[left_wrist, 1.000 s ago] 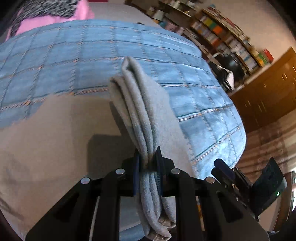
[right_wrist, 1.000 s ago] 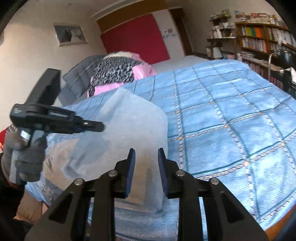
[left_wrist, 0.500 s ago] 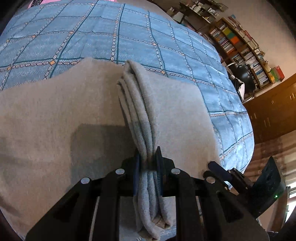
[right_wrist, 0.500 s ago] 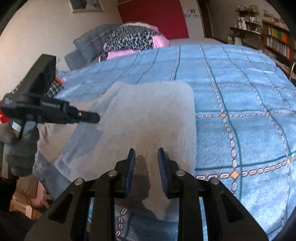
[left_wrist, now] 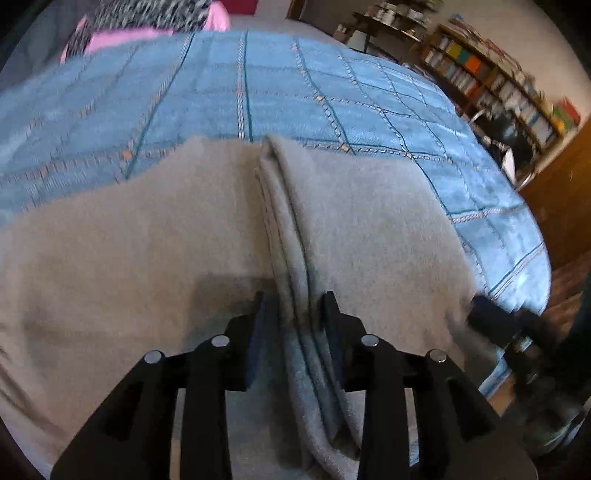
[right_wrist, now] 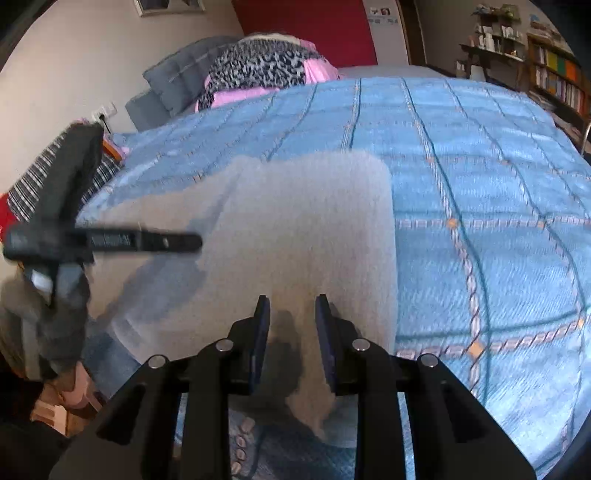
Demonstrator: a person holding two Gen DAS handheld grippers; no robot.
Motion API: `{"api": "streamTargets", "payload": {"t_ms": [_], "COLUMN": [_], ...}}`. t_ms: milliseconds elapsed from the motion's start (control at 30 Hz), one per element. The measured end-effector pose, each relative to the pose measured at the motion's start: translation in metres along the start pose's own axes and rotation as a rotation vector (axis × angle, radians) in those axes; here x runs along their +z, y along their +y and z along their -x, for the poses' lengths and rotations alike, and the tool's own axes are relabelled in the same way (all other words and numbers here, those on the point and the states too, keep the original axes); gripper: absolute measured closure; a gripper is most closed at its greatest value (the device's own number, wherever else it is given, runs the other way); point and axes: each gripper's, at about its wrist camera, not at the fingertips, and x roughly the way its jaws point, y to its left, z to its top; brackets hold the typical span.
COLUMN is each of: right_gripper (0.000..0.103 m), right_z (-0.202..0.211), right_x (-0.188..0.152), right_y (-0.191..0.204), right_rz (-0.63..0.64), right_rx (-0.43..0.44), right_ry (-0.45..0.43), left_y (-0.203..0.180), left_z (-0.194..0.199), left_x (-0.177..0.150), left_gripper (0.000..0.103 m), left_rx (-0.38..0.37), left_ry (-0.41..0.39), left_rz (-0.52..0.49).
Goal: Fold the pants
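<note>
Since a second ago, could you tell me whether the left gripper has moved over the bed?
Yes. The left gripper has come down toward the blue bedspread, laying the grey pants flat, and its jaws have just been opening.

A bed (right_wrist: 480, 155) under a blue checked bedspread (left_wrist: 295, 92) fills the room. Far off stand a red wall panel (right_wrist: 306, 26) and pale walls (right_wrist: 74, 66). Bookshelves (left_wrist: 498, 85) line the right side.

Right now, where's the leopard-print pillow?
Right wrist view, top centre: the leopard-print pillow sits at the bed's far end, beyond the blue bedspread, right of the grey pillow.
</note>
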Motion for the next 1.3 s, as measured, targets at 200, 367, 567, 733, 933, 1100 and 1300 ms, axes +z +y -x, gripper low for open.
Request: {"api": "streamTargets", "payload": {"t_ms": [200, 367, 567, 733, 933, 1100, 1300], "right_gripper": [0.058, 0.058, 0.058, 0.058, 0.057, 0.056, 0.055], "right_z": [-0.007, -0.031, -0.072, -0.102, -0.12, -0.131, -0.126], "right_x": [0.032, 0.055, 0.086, 0.096, 0.091, 0.084, 0.082], "right_y": [-0.003, -0.002, -0.011, -0.02, -0.022, -0.017, -0.016], "right_rz": [0.012, 0.03, 0.026, 0.029, 0.043, 0.086, 0.093], "right_rx": [-0.054, -0.052, -0.052, -0.092, -0.126, -0.156, -0.159], "right_ry": [-0.043, -0.01, 0.079, 0.133, 0.172, 0.179, 0.159], "left_y": [0.0, -0.004, -0.011, -0.001, 0.001, -0.005, -0.006], "left_z": [0.022, 0.033, 0.025, 0.003, 0.001, 0.0, -0.001], "left_x": [0.004, -0.008, -0.027, -0.04, -0.043, -0.046, -0.049], "left_gripper": [0.07, 0.054, 0.05, 0.044, 0.038, 0.033, 0.022], "left_rx": [0.011, 0.029, 0.042, 0.046, 0.045, 0.078, 0.107], "left_ry": [-0.04, -0.06, -0.026, 0.016, -0.007, -0.027, -0.044], "left_rz": [0.004, -0.007, -0.044, -0.011, -0.026, -0.054, -0.061]}}
